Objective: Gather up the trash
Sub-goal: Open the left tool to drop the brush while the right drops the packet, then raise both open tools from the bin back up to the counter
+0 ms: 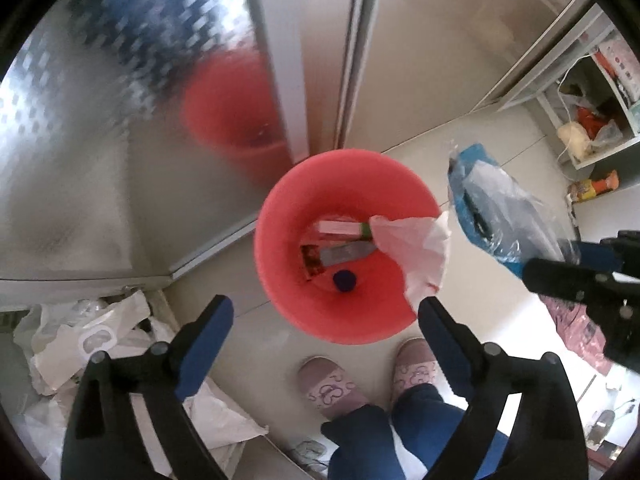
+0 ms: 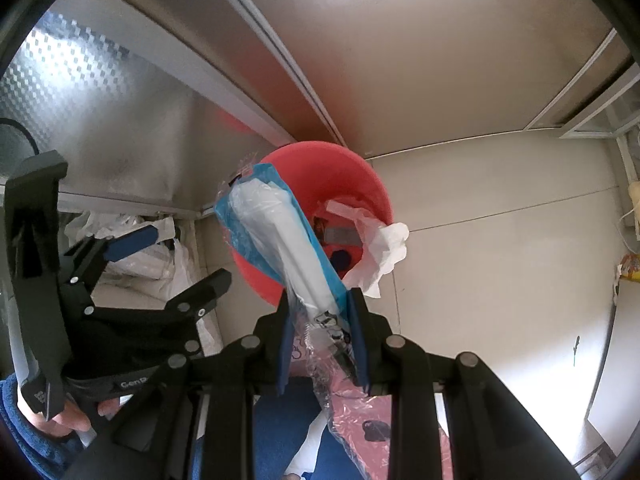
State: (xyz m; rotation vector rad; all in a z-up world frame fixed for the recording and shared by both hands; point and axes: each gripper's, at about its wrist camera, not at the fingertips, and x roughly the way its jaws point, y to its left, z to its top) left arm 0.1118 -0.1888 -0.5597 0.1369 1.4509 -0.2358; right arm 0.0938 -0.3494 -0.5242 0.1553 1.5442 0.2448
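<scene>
Your left hand-held gripper (image 1: 324,320) spread wide and empty above the red bin (image 1: 344,248), white tissue (image 1: 416,256) draped on its rim, perhaps touching one pad, your right hand-held gripper (image 2: 320,344) clamped on a blue-and-clear plastic wrapper (image 2: 280,240) beside the bin.

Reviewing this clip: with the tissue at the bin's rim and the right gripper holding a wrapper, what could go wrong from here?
1. The white tissue drapes over the rim of the red bin, clear of the open left gripper; it may slide outside onto the floor.
2. The blue plastic wrapper, pinched at one end by the right gripper, hangs partly beyond the rim, so a release here might miss.
</scene>
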